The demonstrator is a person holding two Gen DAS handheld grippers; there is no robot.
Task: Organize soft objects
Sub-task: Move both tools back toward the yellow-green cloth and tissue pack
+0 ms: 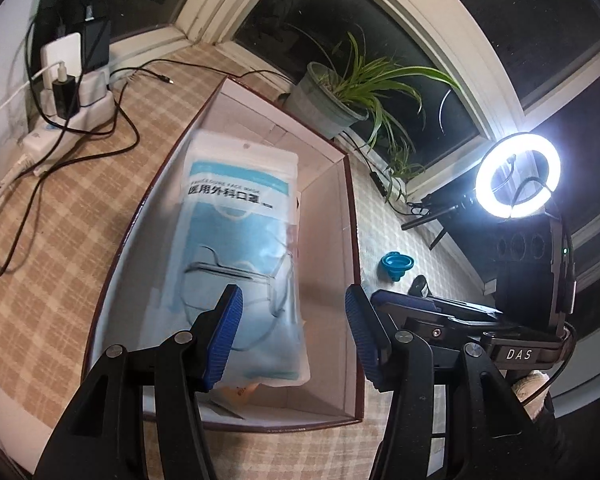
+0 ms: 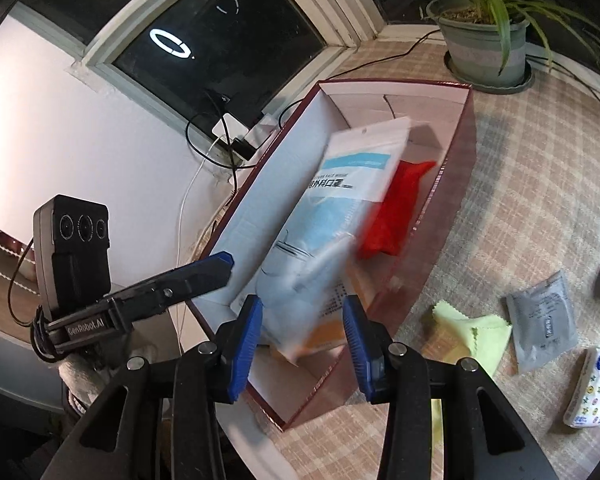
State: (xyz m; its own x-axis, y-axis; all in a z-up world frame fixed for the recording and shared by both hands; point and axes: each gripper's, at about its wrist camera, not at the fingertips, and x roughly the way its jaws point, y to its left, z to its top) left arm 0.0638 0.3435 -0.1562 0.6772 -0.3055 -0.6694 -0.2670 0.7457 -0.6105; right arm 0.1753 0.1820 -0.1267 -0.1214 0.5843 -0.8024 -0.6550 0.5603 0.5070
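A clear pack of blue face masks (image 1: 242, 248) lies in the open white cardboard box with dark red edges (image 1: 350, 216); in the right wrist view the pack (image 2: 324, 240) is motion-blurred, over a red soft item (image 2: 396, 208) and an orange-printed packet (image 2: 324, 340). My left gripper (image 1: 294, 336) is open above the box's near end, empty. My right gripper (image 2: 302, 344) is open just over the pack's lower end, not touching it. The left gripper also shows in the right wrist view (image 2: 204, 272).
On the checked tablecloth right of the box lie a yellow cloth (image 2: 476, 332), a grey sachet (image 2: 544, 324) and a tissue pack (image 2: 592, 384). A potted plant (image 1: 336, 96), power strip with cables (image 1: 68, 108), ring light (image 1: 518, 174) and blue funnel (image 1: 396, 264) stand around.
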